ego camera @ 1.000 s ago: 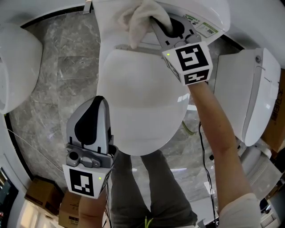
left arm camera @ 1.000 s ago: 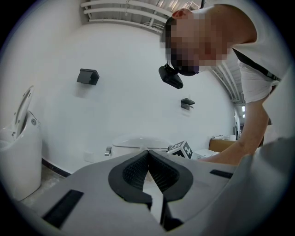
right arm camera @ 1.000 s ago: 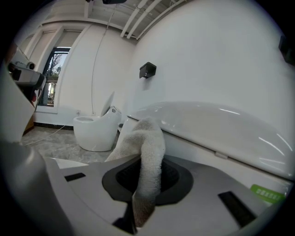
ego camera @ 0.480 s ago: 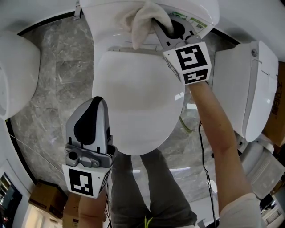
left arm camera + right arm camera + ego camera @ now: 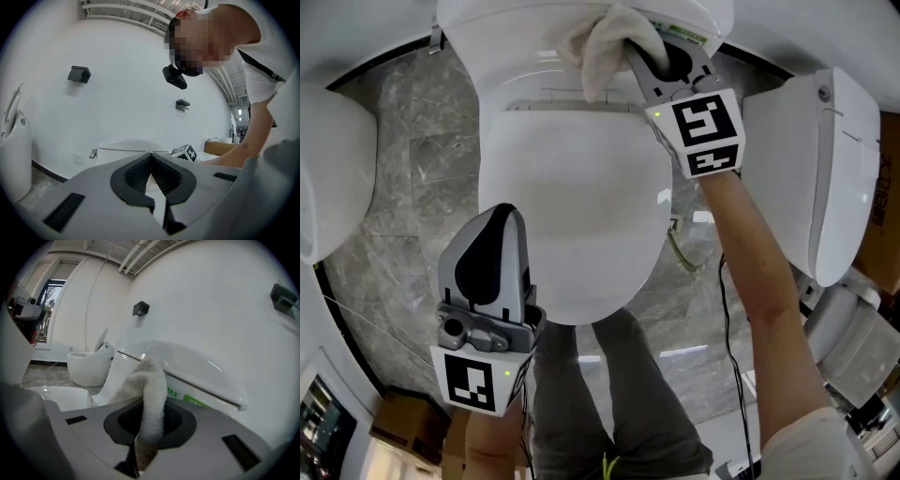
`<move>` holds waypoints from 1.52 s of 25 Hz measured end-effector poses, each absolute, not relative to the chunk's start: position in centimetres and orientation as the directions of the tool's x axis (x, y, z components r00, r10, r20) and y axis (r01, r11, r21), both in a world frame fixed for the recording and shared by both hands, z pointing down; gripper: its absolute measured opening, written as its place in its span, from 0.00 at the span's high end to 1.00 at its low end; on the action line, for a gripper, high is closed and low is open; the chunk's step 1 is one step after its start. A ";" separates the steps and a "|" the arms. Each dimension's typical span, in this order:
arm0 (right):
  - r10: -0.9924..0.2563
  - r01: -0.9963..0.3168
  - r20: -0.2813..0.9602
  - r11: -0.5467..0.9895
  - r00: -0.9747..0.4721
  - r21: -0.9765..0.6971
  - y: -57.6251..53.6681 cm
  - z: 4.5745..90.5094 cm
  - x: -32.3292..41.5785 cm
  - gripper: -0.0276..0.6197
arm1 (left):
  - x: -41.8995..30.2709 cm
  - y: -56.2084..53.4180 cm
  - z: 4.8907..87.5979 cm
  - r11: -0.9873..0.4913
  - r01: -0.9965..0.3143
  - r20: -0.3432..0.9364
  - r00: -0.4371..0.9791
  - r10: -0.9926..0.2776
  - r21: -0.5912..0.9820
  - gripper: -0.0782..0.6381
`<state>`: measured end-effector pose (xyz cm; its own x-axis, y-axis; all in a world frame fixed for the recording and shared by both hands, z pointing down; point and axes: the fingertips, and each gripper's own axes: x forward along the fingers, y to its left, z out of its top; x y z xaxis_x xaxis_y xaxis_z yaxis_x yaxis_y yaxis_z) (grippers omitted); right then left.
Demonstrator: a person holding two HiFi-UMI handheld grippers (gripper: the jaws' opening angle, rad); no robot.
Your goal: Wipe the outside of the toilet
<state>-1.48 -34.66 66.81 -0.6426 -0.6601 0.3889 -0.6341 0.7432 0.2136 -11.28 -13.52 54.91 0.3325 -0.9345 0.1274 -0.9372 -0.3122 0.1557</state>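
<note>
The toilet (image 5: 572, 206) is glossy white with a rounded lid lying shut. Its bowl end is just beside the tips of the left hand-held gripper (image 5: 508, 217), and its rear deck is under the right hand-held gripper (image 5: 649, 58). The right hand-held gripper pinches a cream terry cloth (image 5: 147, 390), which bunches up past its jaws and rests on the white surface behind the lid's hinge. The left hand-held gripper has its jaws pressed together at the tips with nothing between them, and it is held off the toilet above the grey marbled floor (image 5: 422, 187). Just beyond the right jaws a sticker (image 5: 187, 401) on the toilet carries a green block and green letters ending in "AX"; the cloth covers the rest. The finer print is too small to read.
</note>
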 end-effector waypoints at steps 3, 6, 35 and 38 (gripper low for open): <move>-0.669 -0.643 0.397 0.734 -0.629 0.218 -34.7 66.9 0.0 0.85 | -10.4 -13.8 54.8 -0.328 -0.932 0.136 0.349 -0.927 0.155 0.87; -0.679 -0.656 0.400 0.723 -0.616 0.217 -34.8 66.8 1.5 0.85 | -9.4 -14.4 54.5 -0.341 -0.926 0.130 0.362 -0.923 0.159 0.87; -0.782 -0.824 0.461 0.541 -0.419 0.169 -32.8 65.5 15.2 0.85 | -3.6 -15.5 52.1 -0.460 -0.868 0.121 0.485 -0.866 0.186 0.87; -0.784 -0.851 0.473 0.511 -0.402 0.124 -31.5 64.1 16.1 0.85 | -3.6 -15.2 50.5 -0.469 -0.862 0.114 0.494 -0.862 0.192 0.87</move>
<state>16.15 -31.54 64.11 -0.4024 -0.7839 0.4728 -0.8505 0.5112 0.1237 -3.62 -15.15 50.45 0.4944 -0.8617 0.1143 -0.8619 -0.4691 0.1924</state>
